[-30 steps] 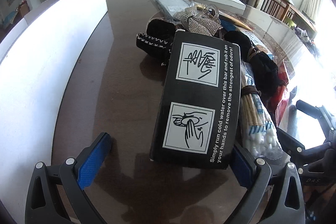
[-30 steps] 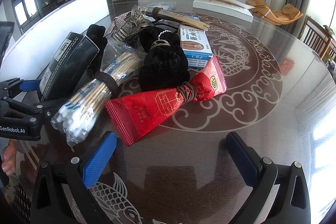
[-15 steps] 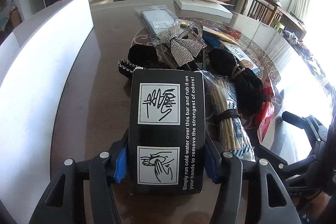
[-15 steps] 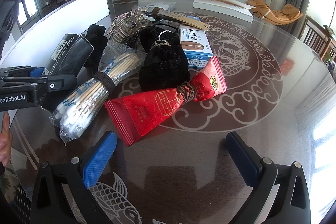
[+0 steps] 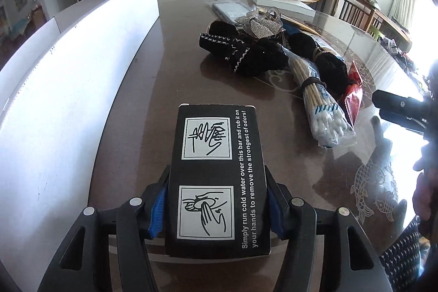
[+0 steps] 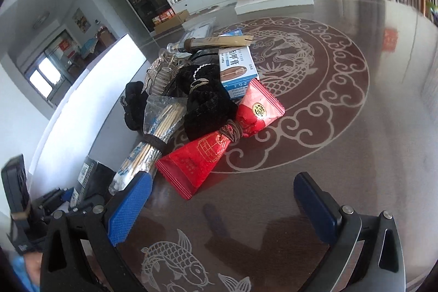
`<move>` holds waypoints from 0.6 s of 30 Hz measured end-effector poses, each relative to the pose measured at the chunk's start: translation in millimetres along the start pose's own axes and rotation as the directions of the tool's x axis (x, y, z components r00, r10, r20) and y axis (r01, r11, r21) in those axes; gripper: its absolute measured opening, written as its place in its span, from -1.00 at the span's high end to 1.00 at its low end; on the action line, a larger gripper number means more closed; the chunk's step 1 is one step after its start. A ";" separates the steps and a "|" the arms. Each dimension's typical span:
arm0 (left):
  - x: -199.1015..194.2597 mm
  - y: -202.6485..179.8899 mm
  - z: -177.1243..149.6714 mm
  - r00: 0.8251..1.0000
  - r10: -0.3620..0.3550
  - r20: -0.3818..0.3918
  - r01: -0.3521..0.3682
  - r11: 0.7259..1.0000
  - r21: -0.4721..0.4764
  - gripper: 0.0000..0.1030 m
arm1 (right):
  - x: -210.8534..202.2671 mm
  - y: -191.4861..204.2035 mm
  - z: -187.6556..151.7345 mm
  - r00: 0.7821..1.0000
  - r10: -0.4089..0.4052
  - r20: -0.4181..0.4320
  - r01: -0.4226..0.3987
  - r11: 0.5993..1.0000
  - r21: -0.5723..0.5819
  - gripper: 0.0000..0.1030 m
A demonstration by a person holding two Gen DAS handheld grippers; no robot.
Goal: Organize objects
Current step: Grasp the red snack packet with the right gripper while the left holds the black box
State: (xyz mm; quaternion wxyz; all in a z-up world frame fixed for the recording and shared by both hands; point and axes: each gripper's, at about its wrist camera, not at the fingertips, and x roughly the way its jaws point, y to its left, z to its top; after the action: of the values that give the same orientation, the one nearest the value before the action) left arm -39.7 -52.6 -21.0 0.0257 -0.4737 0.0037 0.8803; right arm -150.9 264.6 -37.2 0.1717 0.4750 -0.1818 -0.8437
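My left gripper (image 5: 217, 207) is shut on a black box (image 5: 217, 177) printed with white hand-washing pictures, holding it near the table's front, apart from the pile. The box also shows low at the left of the right wrist view (image 6: 93, 179). My right gripper (image 6: 223, 205) is open and empty above the table, in front of a red packet (image 6: 219, 144). Its left finger sits beside a bundle of cotton swabs (image 6: 147, 149), which also shows in the left wrist view (image 5: 317, 97).
The pile holds black velvet pouches (image 6: 205, 103), a blue-and-white carton (image 6: 236, 67), a sequinned bow (image 5: 260, 23) and a brown tube (image 6: 216, 41). A white board (image 5: 68, 73) stands along the table's left edge. A flat white box (image 6: 273, 0) lies at the far end.
My left gripper closed on the black box and drew it back out of the pile toward the table's front. My right gripper tilted and shifted left toward the swabs.
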 end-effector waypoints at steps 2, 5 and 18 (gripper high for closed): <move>3.1 -2.4 2.1 1.000 0.023 0.004 -0.023 1.000 0.006 -0.17 | 9.4 6.2 14.8 0.999 -0.029 -0.019 0.029 0.999 0.040 -0.90; 4.1 -0.3 3.0 0.999 0.033 -0.005 -0.033 0.999 -0.001 -0.30 | 31.4 29.9 30.1 0.995 -0.086 -0.054 0.086 0.996 -0.013 -0.34; -8.1 10.1 -12.8 1.000 -0.002 0.016 0.002 1.000 -0.009 -0.12 | 10.1 28.1 3.4 0.961 -0.235 -0.147 0.197 0.951 -0.239 0.45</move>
State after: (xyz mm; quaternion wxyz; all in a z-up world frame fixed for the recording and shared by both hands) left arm -25.1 -63.5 -21.5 0.0245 -0.4668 -0.0009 0.8840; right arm -155.5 235.8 -29.8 0.1452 0.5415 -0.0176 -0.8279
